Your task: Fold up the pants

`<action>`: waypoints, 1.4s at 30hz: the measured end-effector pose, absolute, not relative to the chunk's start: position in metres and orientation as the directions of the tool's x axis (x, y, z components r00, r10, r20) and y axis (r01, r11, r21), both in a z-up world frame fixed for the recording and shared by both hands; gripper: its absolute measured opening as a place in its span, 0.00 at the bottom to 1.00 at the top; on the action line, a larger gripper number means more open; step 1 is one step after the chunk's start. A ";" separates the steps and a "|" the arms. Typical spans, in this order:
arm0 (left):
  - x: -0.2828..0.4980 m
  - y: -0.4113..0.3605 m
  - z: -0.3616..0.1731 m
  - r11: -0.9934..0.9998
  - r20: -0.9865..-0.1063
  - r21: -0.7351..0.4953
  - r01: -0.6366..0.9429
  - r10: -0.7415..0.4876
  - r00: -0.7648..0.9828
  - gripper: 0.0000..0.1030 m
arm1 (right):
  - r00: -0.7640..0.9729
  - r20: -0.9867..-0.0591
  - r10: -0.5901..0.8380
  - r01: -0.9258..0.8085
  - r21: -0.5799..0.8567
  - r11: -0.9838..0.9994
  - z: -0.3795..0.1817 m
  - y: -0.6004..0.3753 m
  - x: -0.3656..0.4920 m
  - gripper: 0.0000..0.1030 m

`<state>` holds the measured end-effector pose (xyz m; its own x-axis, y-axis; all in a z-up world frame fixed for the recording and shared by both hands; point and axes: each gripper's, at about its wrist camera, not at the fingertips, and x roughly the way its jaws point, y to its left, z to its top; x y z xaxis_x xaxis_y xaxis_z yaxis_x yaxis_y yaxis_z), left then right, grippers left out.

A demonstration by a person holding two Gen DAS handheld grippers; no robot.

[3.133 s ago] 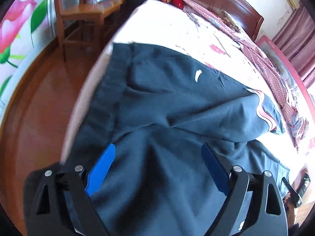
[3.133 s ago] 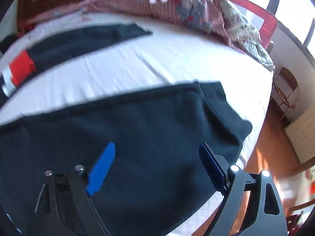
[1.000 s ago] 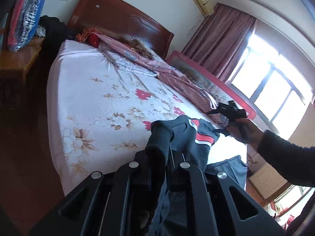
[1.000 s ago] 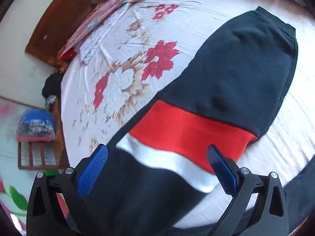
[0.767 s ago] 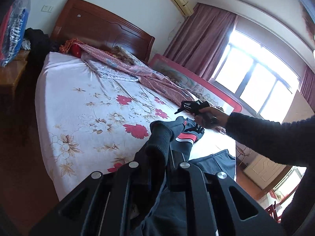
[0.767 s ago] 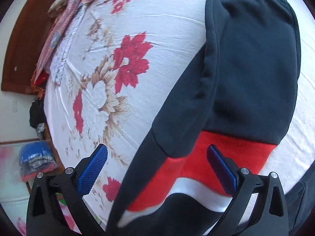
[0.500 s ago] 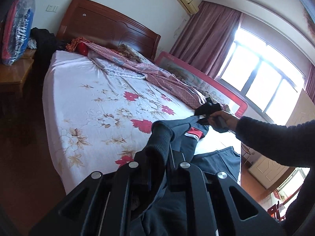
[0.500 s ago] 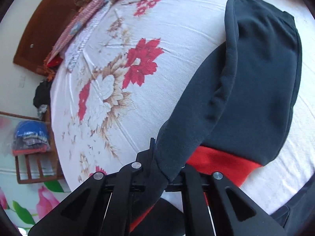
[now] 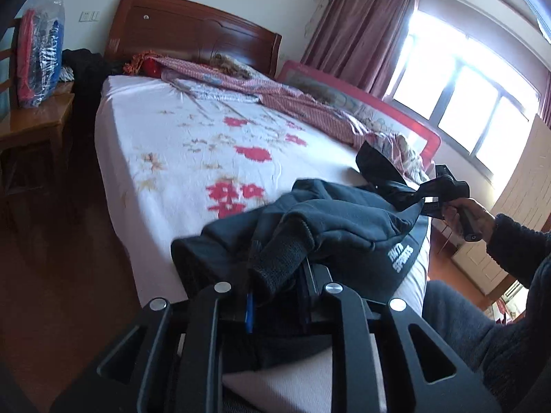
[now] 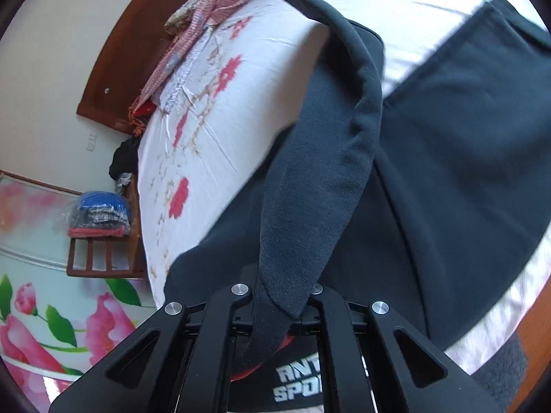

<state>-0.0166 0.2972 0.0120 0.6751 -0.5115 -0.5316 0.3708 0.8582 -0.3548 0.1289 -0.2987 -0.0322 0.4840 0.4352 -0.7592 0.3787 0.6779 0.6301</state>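
Observation:
Dark pants [image 9: 344, 227] with white lettering lie bunched on the near edge of the bed [image 9: 172, 144]. My left gripper [image 9: 275, 296] sits low at that edge. Its jaws are opening, and the ribbed cuff [image 9: 282, 258] rests loosely between them beside a bared blue pad. To the right, a hand [image 9: 461, 213] holds my right gripper [image 9: 418, 194], shut on a pant leg. In the right wrist view the right gripper [image 10: 280, 304] pinches the leg's hem [image 10: 310, 223], which arches up over the rest of the pants [image 10: 447, 172] on the floral sheet [image 10: 241, 120].
A wooden headboard [image 9: 193, 31] and a pink quilt [image 9: 292, 103] lie at the bed's far side, along a red rail [image 9: 396, 117]. A wooden chair holds a bagged bundle [image 9: 38, 55] at the left. Wooden floor [image 9: 69, 258] runs beside the bed. The person's leg [image 9: 458, 320] is at the right.
The right gripper shut on the pant leg and carried it back toward the near edge. The left gripper sank to the bed edge and its jaws parted slightly around the cuff.

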 end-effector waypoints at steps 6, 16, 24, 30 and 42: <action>-0.027 0.291 -0.003 0.884 -0.592 -0.295 0.362 -0.467 0.656 0.20 | 0.491 -0.763 0.421 0.411 0.629 0.660 -0.054 -0.304 0.097 0.03; -0.034 0.277 -0.019 0.908 -0.709 -0.071 0.414 -0.337 0.619 0.40 | 0.475 -0.787 0.394 0.432 0.598 0.675 -0.068 -0.316 0.083 0.03; -0.027 0.314 -0.013 0.982 -0.752 0.146 0.118 0.032 0.659 0.66 | 0.411 -0.820 0.398 0.372 0.550 0.748 -0.059 -0.315 0.091 0.20; -0.016 0.259 0.065 0.992 -0.580 -0.031 0.121 -0.117 0.806 0.91 | 0.485 -0.866 0.124 0.372 0.332 0.867 0.009 -0.324 0.086 0.46; 0.065 0.064 -0.031 0.915 -0.789 -0.241 0.324 -0.379 0.484 0.91 | 0.487 -0.787 -0.379 -0.144 -0.500 0.854 -0.027 -0.224 0.287 0.60</action>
